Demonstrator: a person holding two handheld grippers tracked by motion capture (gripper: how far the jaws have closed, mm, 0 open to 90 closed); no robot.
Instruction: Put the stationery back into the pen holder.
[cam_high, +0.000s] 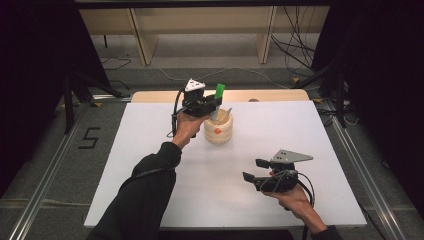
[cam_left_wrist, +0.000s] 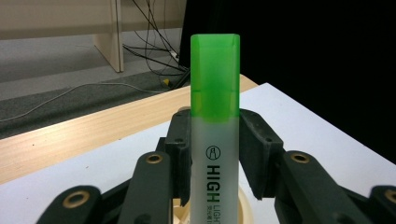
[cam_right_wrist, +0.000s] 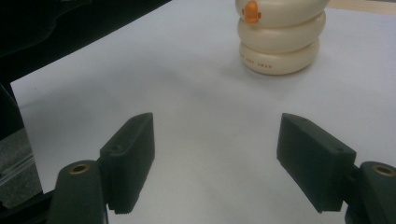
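- Clamped in my left gripper (cam_left_wrist: 215, 154) is a green highlighter (cam_left_wrist: 215, 140); both black pads press against its frosted barrel, one on each side.
- From the left gripper view the highlighter stands upright between the jaws, its green cap on top and the word HIGH printed down the barrel.
- Seen from the high view, my left gripper (cam_high: 214, 106) sits at the far side of the table, right over the cream holder (cam_high: 218, 131), with the highlighter's (cam_high: 219, 93) cap sticking up above the jaws and leaning slightly to the right.
- Whether the highlighter's lower end is inside the holder or just above it, I cannot tell; the gripper and the holder's rim hide it.
- At the bottom of the left gripper view a bit of the holder's pale rim (cam_left_wrist: 245, 207) shows just behind the barrel.
- That holder is a ribbed, stacked-ring shape with a small orange mark on its front, and it stands on the white table top (cam_high: 150, 165) near the far middle.
- Something thin and pale leans out of the holder's top on its right side; I cannot make out what it is.
- My right gripper (cam_high: 254, 170) rests low near the front right of the table, well apart from the holder, jaws spread wide with nothing between them.
- Its own view looks across bare white surface to the holder (cam_right_wrist: 279, 39), pads (cam_right_wrist: 130, 158) standing far apart.
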